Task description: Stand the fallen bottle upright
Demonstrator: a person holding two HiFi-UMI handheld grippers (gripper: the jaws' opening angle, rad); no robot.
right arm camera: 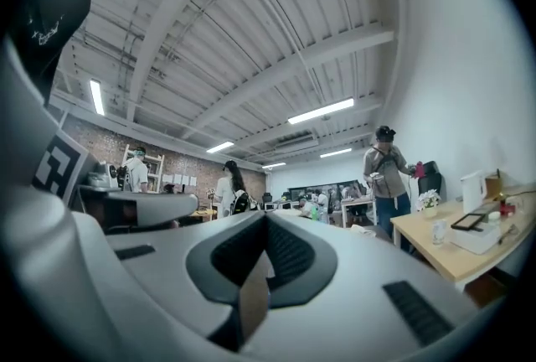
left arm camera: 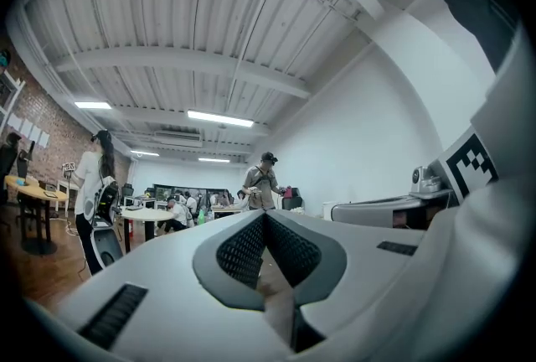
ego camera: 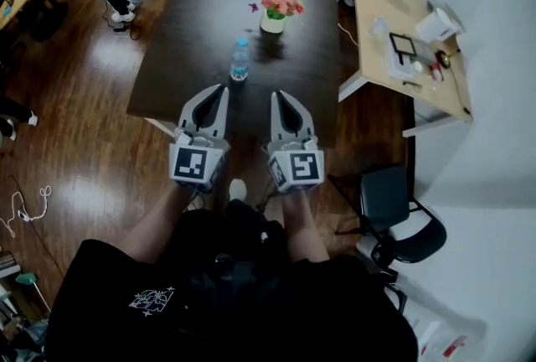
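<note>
Much open floor (ego camera: 75, 100) flanks the dark bench (ego camera: 201, 8); left gripper (ego camera: 220, 90) and right gripper (ego camera: 278, 95), both clenched and empty, hover at its near edge; flower vase (ego camera: 272, 20) mid-bench; bottle (ego camera: 240, 61) upright near that edge.
</note>
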